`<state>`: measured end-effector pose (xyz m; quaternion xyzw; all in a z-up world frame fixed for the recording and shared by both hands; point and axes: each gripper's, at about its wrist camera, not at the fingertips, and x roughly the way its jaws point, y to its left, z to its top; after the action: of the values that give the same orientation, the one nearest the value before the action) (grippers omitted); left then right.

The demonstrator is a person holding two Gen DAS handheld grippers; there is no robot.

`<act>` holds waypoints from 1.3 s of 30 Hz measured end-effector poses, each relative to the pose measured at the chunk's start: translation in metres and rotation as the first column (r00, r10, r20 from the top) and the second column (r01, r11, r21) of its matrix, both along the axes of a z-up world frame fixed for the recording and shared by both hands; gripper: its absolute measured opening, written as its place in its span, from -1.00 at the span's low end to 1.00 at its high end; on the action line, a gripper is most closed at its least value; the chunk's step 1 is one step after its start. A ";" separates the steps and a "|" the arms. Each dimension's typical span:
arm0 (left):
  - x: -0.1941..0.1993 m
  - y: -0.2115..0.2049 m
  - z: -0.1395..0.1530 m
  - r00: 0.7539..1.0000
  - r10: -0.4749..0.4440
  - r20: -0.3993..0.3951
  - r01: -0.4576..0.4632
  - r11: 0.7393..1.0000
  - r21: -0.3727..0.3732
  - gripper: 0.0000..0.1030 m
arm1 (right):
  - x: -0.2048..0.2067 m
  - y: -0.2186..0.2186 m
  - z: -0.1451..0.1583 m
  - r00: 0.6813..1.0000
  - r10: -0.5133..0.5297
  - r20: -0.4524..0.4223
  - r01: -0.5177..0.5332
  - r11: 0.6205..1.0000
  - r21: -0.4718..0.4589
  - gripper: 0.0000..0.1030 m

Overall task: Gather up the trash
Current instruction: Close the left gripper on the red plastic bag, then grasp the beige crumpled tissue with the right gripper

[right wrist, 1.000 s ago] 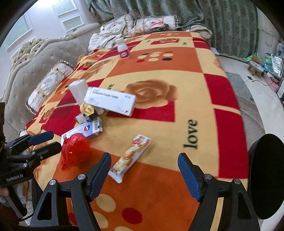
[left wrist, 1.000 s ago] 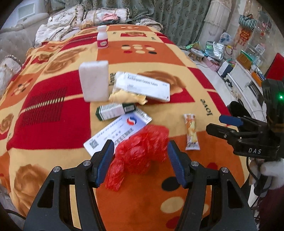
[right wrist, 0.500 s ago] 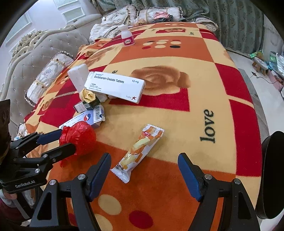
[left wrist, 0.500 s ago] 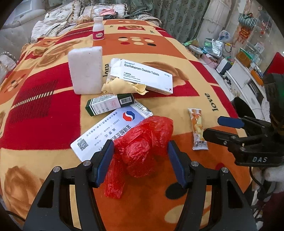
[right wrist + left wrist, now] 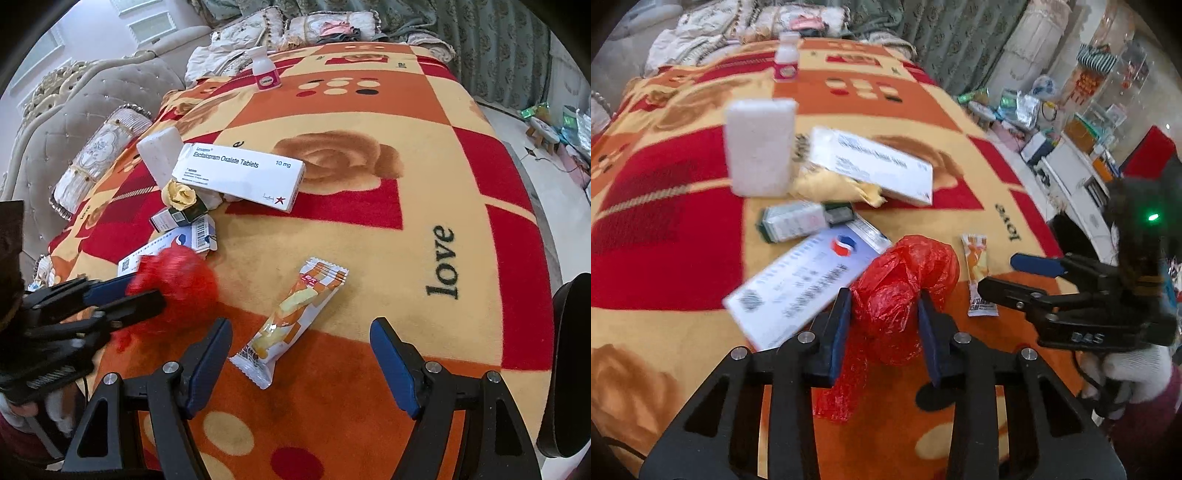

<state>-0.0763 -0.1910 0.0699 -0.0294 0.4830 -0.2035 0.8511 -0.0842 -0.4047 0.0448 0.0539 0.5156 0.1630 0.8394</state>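
Your left claw [image 5: 882, 317] is closing around the crumpled red plastic bag [image 5: 905, 280], which lies at the near edge of the blanket-covered bed [image 5: 369, 110]; its pads already press the film. The bag looks light, soft and slippery, so grip the bunched middle rather than the loose tail. Your right claw [image 5: 301, 354] hangs wide and empty above the snack wrapper [image 5: 291, 321], just right of the bag.
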 end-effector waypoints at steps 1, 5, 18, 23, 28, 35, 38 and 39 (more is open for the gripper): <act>-0.002 0.006 0.005 1.000 0.008 0.013 -0.008 1.000 0.002 -0.38 | 0.000 0.000 0.000 1.000 -0.001 -0.001 0.001 1.000 0.001 0.46; -0.003 0.040 0.022 0.996 0.076 0.049 -0.077 0.997 0.018 -0.38 | 0.001 0.006 0.005 1.000 0.011 0.011 -0.011 1.000 0.018 0.46; -0.003 0.106 0.017 0.972 0.226 0.068 -0.231 0.970 0.075 -0.38 | 0.024 0.096 0.007 0.978 0.207 0.028 -0.208 0.978 0.013 0.48; 0.010 0.109 0.004 0.970 0.239 0.050 -0.243 0.965 0.101 -0.38 | 0.035 0.105 0.009 0.984 0.175 0.030 -0.175 0.985 0.005 0.48; 0.024 0.104 -0.019 0.971 0.240 -0.005 -0.239 0.966 0.099 -0.38 | 0.039 0.096 0.017 0.988 0.150 0.036 -0.150 0.989 -0.003 0.48; 0.011 0.058 -0.024 0.995 0.071 -0.064 -0.070 0.997 0.010 -0.38 | 0.039 0.070 0.028 0.995 0.091 0.052 -0.089 0.996 -0.027 0.48; 0.008 0.050 -0.016 0.998 0.053 -0.044 -0.053 0.999 -0.008 -0.38 | 0.039 0.054 0.035 0.996 0.055 0.072 -0.053 0.998 -0.034 0.48; 0.012 0.055 -0.011 0.996 0.075 -0.039 -0.076 0.997 -0.022 -0.38 | 0.039 0.050 0.036 0.996 0.042 0.073 -0.040 0.999 -0.033 0.48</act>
<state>-0.0647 -0.1359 0.0585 -0.0614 0.4955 -0.1763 0.8483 -0.0449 -0.3551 0.0812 0.0238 0.4878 0.1740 0.8551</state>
